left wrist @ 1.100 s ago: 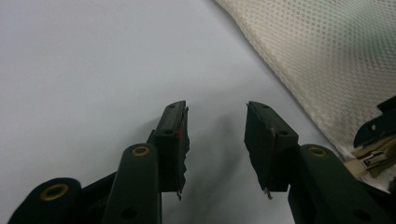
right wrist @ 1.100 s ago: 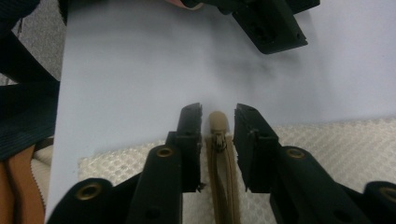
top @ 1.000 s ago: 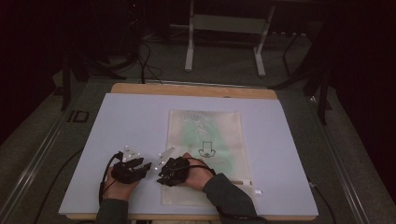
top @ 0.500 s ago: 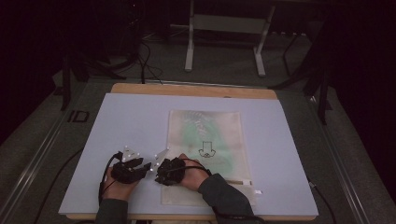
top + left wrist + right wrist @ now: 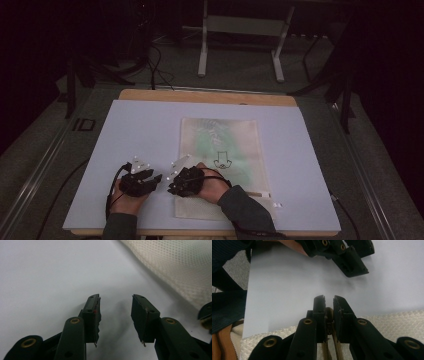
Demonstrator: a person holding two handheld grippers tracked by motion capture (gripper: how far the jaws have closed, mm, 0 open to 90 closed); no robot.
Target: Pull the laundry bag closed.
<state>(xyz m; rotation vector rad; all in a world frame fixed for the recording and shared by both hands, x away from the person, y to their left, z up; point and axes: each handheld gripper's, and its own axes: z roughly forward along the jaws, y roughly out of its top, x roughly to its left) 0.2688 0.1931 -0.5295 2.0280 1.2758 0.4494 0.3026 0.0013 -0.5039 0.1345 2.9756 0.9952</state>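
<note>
Right gripper [image 5: 329,301] clamped on the zipper pull [image 5: 329,313] at the near left corner of a white mesh bag [image 5: 220,150], jaws just closed on it, bag lying flat mid-table on the pale sheet [image 5: 125,130], left gripper [image 5: 115,307] just beside, jaws apart, holding nothing.

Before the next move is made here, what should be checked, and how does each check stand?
1. Right gripper closed on the zipper pull: ok. Its fingers have just been closing, and the pull sits between them.
2. Left gripper open and holding nothing: ok.
3. Left gripper pinning the mesh bag against a pull: not ok. It is over bare table, beside the bag's edge.
4. Bag lying flat on the table: ok.
5. Zipper track free of snags: cannot tell.
</note>
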